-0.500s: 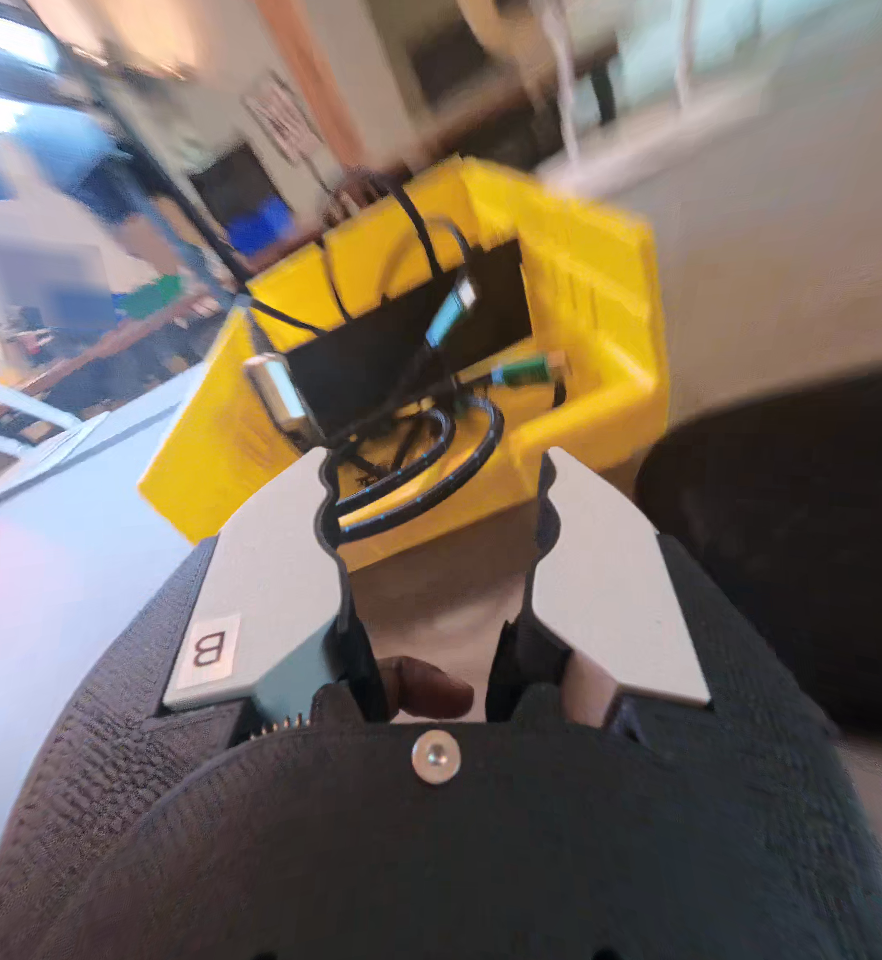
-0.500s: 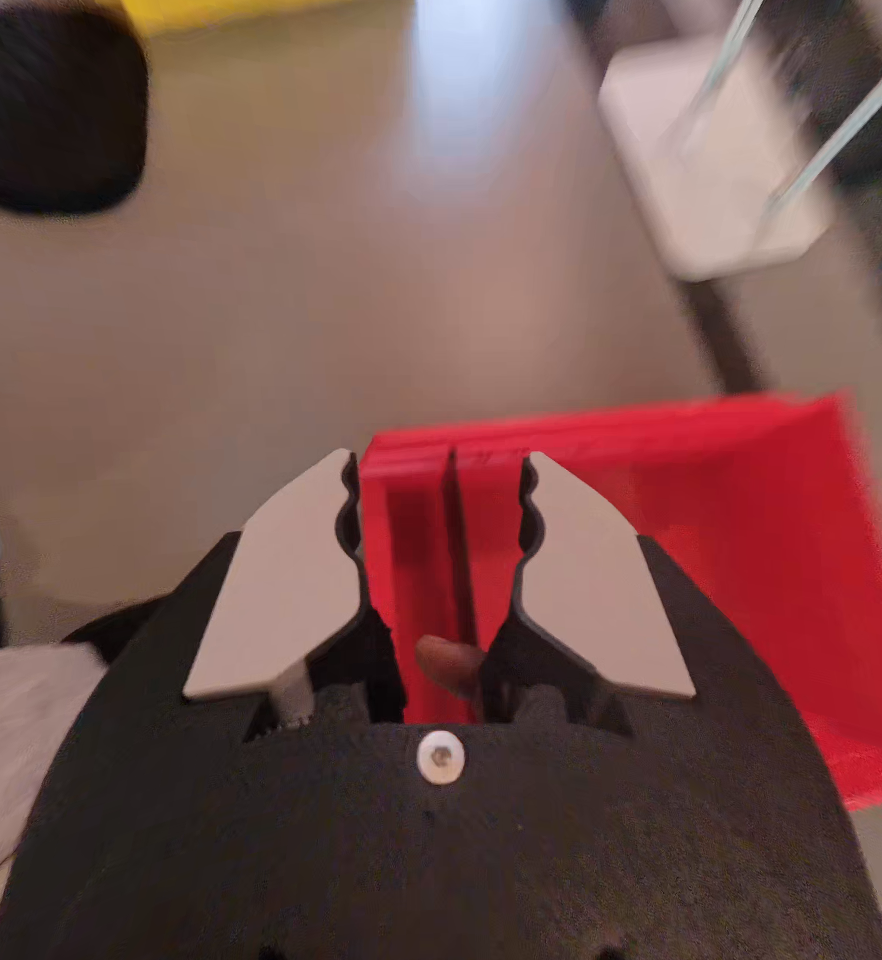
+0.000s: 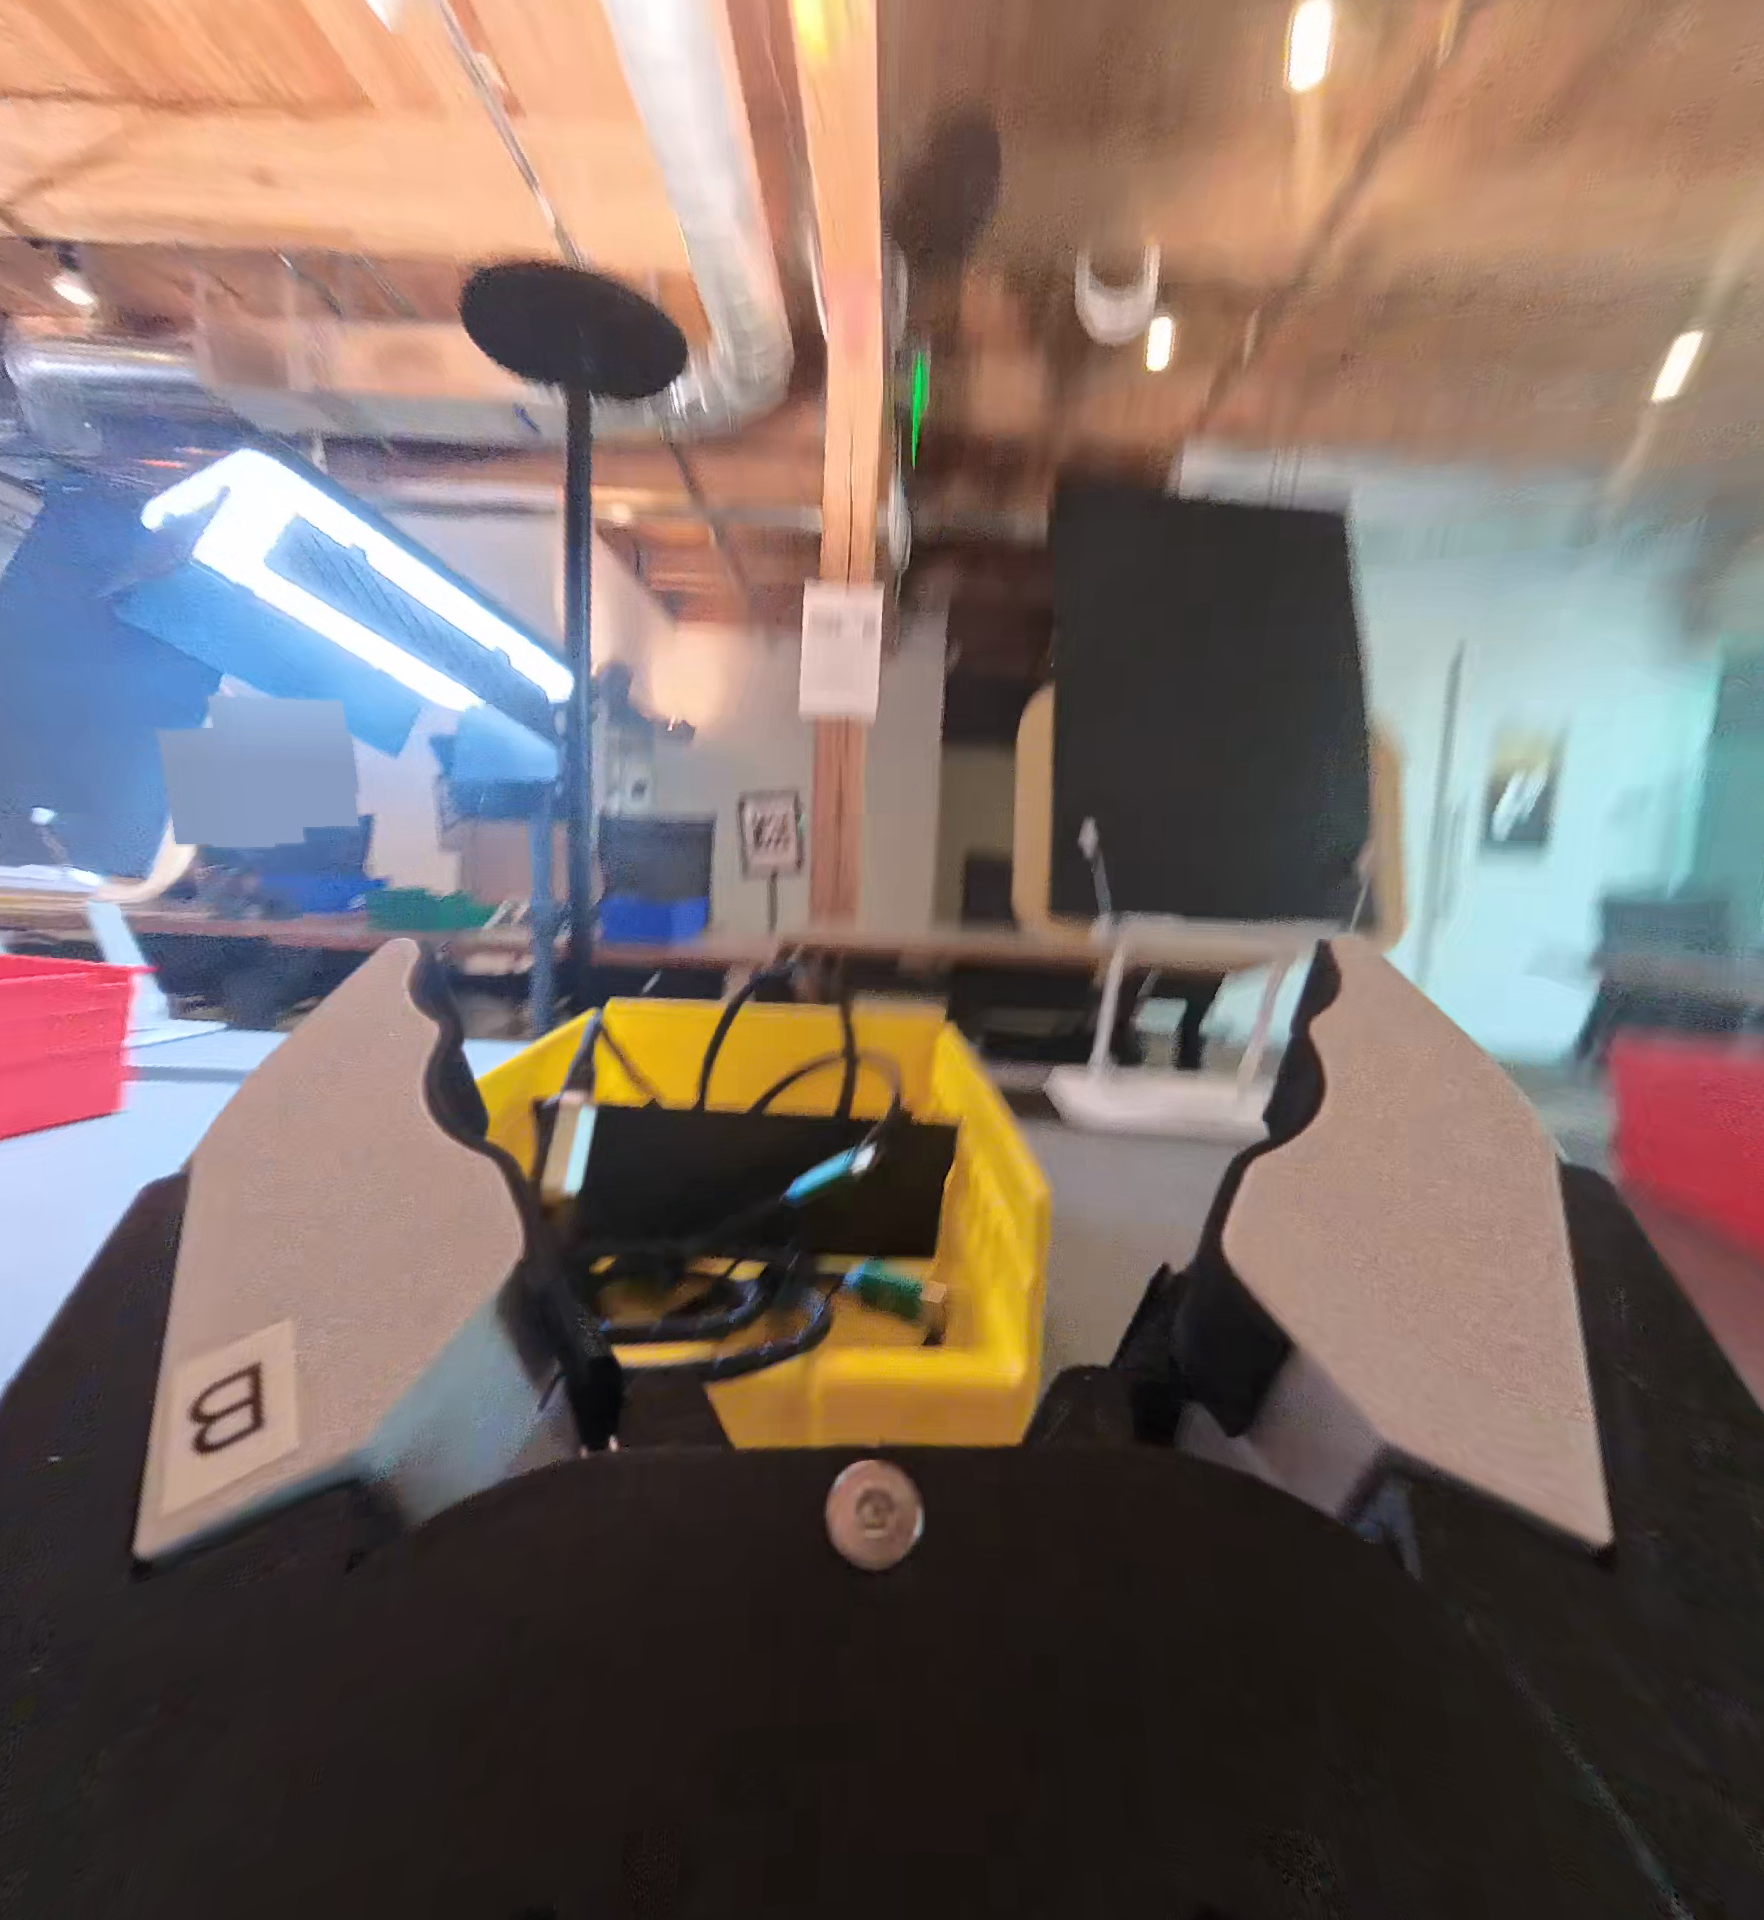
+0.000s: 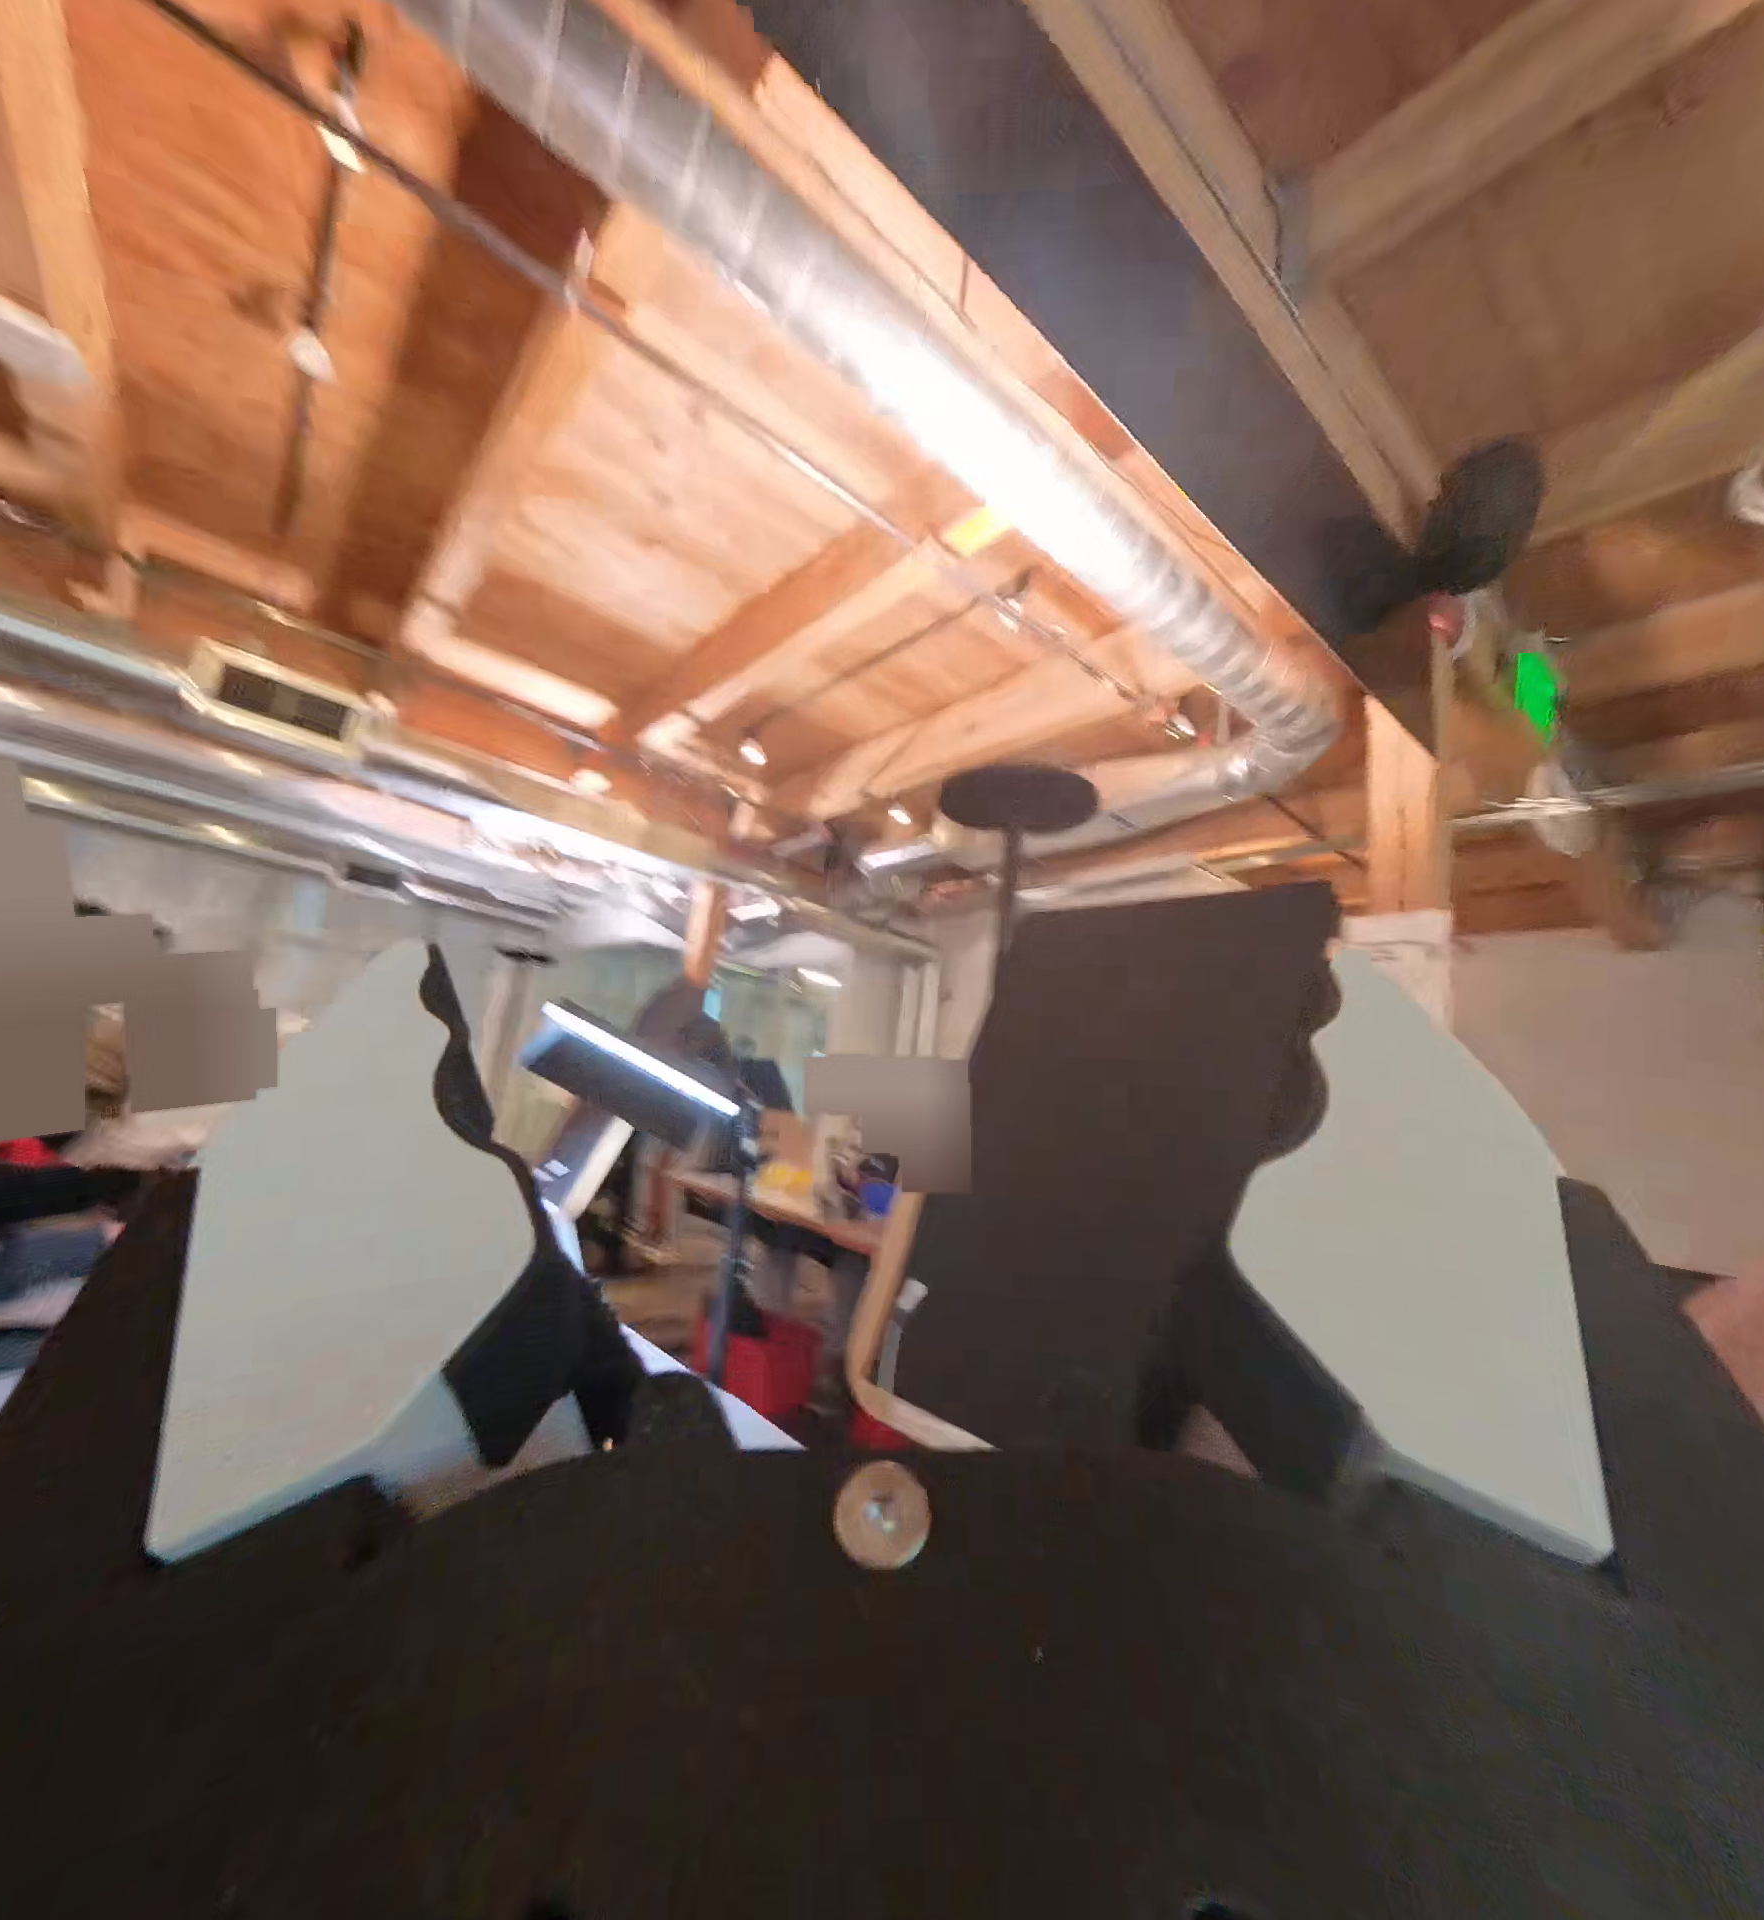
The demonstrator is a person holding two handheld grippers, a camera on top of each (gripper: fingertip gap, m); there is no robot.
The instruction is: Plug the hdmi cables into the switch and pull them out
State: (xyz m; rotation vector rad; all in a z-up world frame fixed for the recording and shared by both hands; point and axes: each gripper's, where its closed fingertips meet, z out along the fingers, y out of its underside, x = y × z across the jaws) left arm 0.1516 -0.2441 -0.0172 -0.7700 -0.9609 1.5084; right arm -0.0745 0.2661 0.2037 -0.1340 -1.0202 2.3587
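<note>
In the left wrist view a yellow bin [image 3: 992,1195] stands on the grey table just beyond my fingers. In it lies a black switch box [image 3: 753,1184] with black cables [image 3: 712,1309] coiled over and under it, one with a blue plug [image 3: 836,1169], one with a green plug [image 3: 893,1294], and a silver plug [image 3: 571,1143] at the box's left end. My left gripper [image 3: 873,987] is open wide and empty, short of the bin. My right gripper [image 4: 878,977] is open wide and empty, tilted up at the ceiling; no bin or cable shows in its view.
A red bin [image 3: 16,1049] stands at the left of the table and another red bin [image 3: 1730,1153] at the right. A black pole with a round top [image 3: 577,644] rises behind the yellow bin. A white stand [image 3: 1158,1091] is at the back right.
Both grippers have opened wider and tilted up toward level. The left one now faces the yellow bin squarely. The right one no longer shows the red bin, only room and ceiling.
</note>
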